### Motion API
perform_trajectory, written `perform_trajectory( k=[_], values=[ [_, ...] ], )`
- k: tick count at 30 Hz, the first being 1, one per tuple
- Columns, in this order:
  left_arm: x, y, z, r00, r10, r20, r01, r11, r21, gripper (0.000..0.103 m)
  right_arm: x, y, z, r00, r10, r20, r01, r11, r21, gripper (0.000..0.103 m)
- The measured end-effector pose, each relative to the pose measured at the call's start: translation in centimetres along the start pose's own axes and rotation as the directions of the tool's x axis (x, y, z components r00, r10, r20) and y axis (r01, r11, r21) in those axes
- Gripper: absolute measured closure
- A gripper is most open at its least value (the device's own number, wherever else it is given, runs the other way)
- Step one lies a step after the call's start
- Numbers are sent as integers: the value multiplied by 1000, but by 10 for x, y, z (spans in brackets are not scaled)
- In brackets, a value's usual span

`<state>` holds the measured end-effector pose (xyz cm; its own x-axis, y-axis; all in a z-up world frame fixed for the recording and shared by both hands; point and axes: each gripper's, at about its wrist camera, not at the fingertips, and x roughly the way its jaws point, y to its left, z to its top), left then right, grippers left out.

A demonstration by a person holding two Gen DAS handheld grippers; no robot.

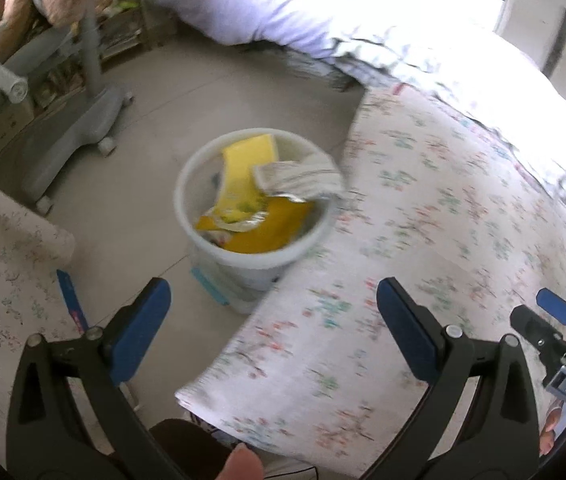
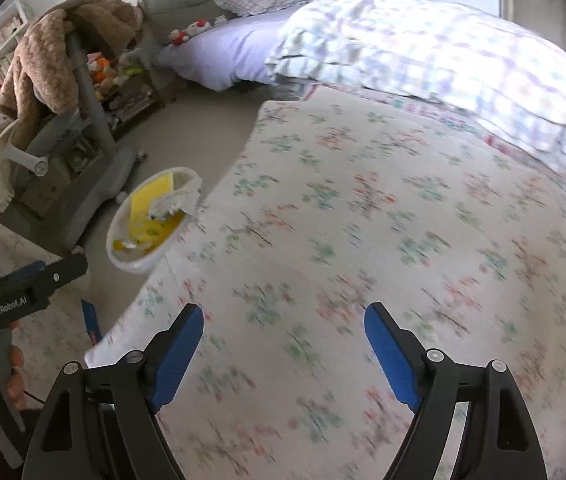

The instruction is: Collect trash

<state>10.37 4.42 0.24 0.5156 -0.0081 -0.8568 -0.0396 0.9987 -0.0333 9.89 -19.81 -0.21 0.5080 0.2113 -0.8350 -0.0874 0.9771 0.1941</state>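
A white trash bin [image 1: 184, 184] stands on the floor against the bed's edge. It holds yellow wrappers [image 1: 243, 168] and a striped foil packet [image 1: 303, 176]. My left gripper [image 1: 274, 294] hangs above and short of the bin, jaws wide open with nothing between them. My right gripper [image 2: 285, 314] is open and empty over the floral bedsheet [image 2: 363, 200]. In that view the bin [image 2: 121, 258] lies to the left, with the left gripper [image 2: 43, 276] nearer the frame's edge. A flat blue packet [image 1: 70, 300] lies on the floor by the left finger; it also shows as the blue packet [image 2: 91, 318].
A folded quilt [image 2: 443, 64] lies at the far end of the bed. A grey wheeled chair base [image 1: 83, 128] with a brown blanket [image 2: 55, 52] stands left of the bin. Behind it is a shelf of toys [image 2: 103, 68]. A light blue flat thing [image 1: 211, 288] lies at the bin's foot.
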Motion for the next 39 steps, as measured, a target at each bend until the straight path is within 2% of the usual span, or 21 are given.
perform_trajectory(
  k=[6,15,23,39],
  values=[
    [-23,-30,-24,997,-67,36,65,997,43,1,-30,-14,-22,997,-65,28,64,998,24,19],
    [-44,-49,-53,993,-61,100,56,997,55,1,-66,-25,-58,990,-103,97,97,993,61,18],
    [-45,-53,-58,993,-41,115,36,998,47,1,-68,-20,-63,983,-125,134,121,992,35,18],
    [-41,-62,-63,995,-25,100,18,998,68,1,-58,-19,-62,987,-115,113,109,992,56,18]
  ],
)
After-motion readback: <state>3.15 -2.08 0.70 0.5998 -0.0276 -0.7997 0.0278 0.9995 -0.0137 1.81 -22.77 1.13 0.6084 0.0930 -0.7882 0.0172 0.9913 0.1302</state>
